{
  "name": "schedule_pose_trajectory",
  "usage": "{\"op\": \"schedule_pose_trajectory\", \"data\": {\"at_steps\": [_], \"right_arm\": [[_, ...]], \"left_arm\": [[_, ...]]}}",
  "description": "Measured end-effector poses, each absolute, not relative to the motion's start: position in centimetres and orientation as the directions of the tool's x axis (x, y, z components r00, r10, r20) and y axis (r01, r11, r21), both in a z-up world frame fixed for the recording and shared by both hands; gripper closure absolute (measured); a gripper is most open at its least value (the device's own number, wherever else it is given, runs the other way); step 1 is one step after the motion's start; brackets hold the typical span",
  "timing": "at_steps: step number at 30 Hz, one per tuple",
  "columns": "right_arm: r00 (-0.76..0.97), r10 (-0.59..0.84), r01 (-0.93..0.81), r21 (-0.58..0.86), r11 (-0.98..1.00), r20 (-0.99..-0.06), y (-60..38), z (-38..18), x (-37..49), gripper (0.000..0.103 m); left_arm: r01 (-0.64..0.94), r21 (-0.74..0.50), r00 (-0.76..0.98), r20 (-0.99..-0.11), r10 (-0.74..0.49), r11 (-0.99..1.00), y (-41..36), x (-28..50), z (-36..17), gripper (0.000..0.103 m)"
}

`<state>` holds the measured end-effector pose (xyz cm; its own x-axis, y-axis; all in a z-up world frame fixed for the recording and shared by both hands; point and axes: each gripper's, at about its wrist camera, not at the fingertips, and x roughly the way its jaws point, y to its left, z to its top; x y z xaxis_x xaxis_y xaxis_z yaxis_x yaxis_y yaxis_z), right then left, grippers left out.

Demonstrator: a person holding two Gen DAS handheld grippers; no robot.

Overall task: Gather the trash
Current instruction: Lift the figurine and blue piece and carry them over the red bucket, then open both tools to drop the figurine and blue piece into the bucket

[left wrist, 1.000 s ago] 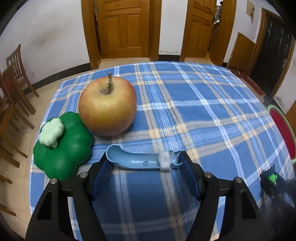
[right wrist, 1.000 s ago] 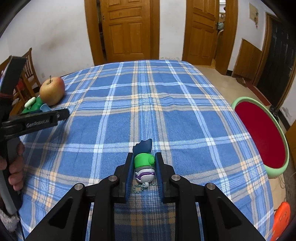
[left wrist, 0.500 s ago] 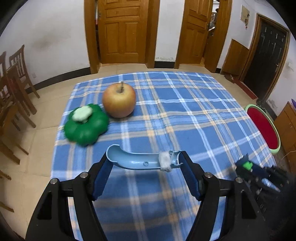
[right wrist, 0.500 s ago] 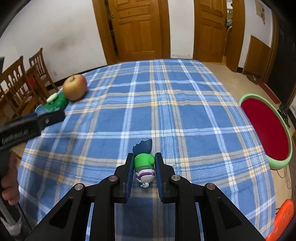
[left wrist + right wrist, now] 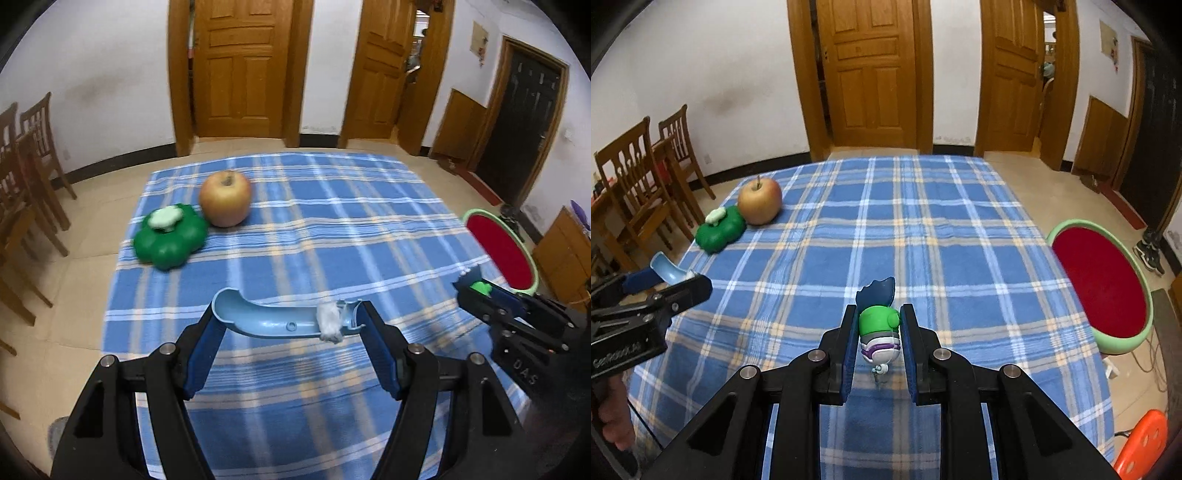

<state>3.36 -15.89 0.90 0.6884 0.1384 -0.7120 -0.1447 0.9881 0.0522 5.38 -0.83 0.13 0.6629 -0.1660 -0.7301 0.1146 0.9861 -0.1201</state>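
Over at the far left edge of the blue plaid tablecloth (image 5: 332,229), a green clover-shaped toy (image 5: 170,236) with a pale knob on top lies touching an apple (image 5: 225,198), both well ahead and to the left of the left gripper (image 5: 291,325). That gripper is held above the cloth, its blue pads pressed wide apart on the two ends of a curved light-blue plastic piece (image 5: 266,320) that spans the gap crosswise; a small wad of white fluff (image 5: 330,322) clings to the piece just inside the right-hand pad. A person's hand (image 5: 613,417) grips its handle, seen at the left edge of the right wrist view. Further right, the right gripper (image 5: 878,334) hovers over the middle of the cloth with its pads drawn close and clamped on a small green-topped figurine (image 5: 879,334), a jagged dark-blue scrap (image 5: 879,291) sticking out ahead of the fingertips. Off the table's right side, beyond and to the right of this gripper, stands a round watermelon-coloured stool (image 5: 1104,291), red on top with a green rim, and an orange stool (image 5: 1141,443) sits nearer by.
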Motion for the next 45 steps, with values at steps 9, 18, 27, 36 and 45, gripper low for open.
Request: {"op": "schedule_pose_trajectory", "data": {"at_steps": [9, 18, 27, 36, 45], "right_arm": [[0.727, 0.019, 0.011, 0.040, 0.999, -0.687, -22.1, 2.3, 2.0, 0.081], [0.703, -0.184, 0.274, 0.024, 0.961, -0.687, -31.3, 3.0, -2.7, 0.081], [0.688, -0.242, 0.371, 0.045, 0.927, -0.684, -35.7, 3.1, -4.8, 0.081], [0.686, -0.250, 0.378, 0.041, 0.925, -0.683, -39.5, 2.1, -0.7, 0.081], [0.691, -0.266, 0.378, 0.022, 0.926, -0.672, -43.5, 0.7, 5.7, 0.081]], "left_arm": [[0.352, -0.133, 0.617, -0.712, -0.337, 0.926, -10.5, 6.3, 1.0, 0.030], [0.609, -0.165, 0.478, -0.704, -0.525, 0.776, -22.5, 5.5, 1.4, 0.030], [0.649, -0.154, 0.476, -0.682, -0.555, 0.745, -26.4, 4.6, 2.0, 0.030], [0.669, -0.178, 0.481, -0.637, -0.602, 0.722, -30.7, 10.3, 2.4, 0.030], [0.684, -0.177, 0.469, -0.636, -0.613, 0.708, -35.7, 16.6, 0.8, 0.030]]}}
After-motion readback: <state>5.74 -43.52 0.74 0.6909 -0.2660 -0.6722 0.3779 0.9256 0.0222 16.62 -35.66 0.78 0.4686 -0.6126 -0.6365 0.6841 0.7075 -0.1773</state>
